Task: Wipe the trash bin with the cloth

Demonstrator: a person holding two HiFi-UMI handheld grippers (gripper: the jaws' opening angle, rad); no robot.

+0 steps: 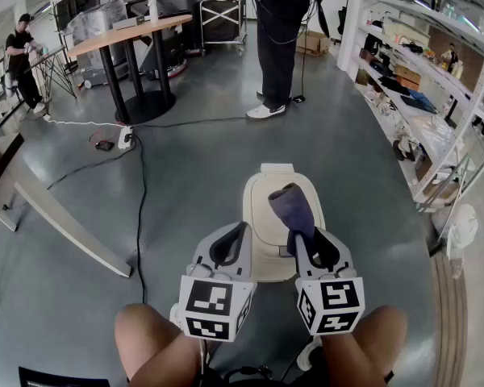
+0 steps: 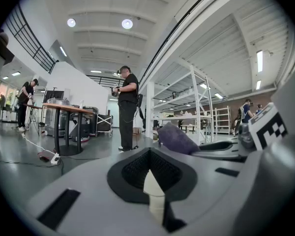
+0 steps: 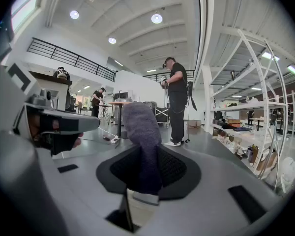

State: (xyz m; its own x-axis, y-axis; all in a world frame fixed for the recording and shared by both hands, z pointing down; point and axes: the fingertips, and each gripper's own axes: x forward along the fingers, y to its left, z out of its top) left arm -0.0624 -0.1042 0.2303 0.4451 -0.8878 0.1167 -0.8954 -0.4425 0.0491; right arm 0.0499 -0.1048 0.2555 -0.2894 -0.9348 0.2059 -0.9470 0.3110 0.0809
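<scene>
Head view, lower centre: the right gripper [image 1: 308, 247] has its fingers [image 3: 174, 168] clenched on a purple cloth [image 1: 294, 208], which stands up out of them over the cream trash bin [image 1: 262, 192]. The bin sits on the grey floor [image 1: 347, 160] at mid-frame. Just left, the left gripper [image 1: 230, 247] is closed on nothing, its fingers [image 2: 132, 171] pressed together.

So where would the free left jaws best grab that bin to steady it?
Probably the left rim of the bin, coming down from above with the left gripper. The body looks too broad for the jaws; only its thin top edge would fit, and that side lies nearest. The right gripper holds the cloth.
</scene>
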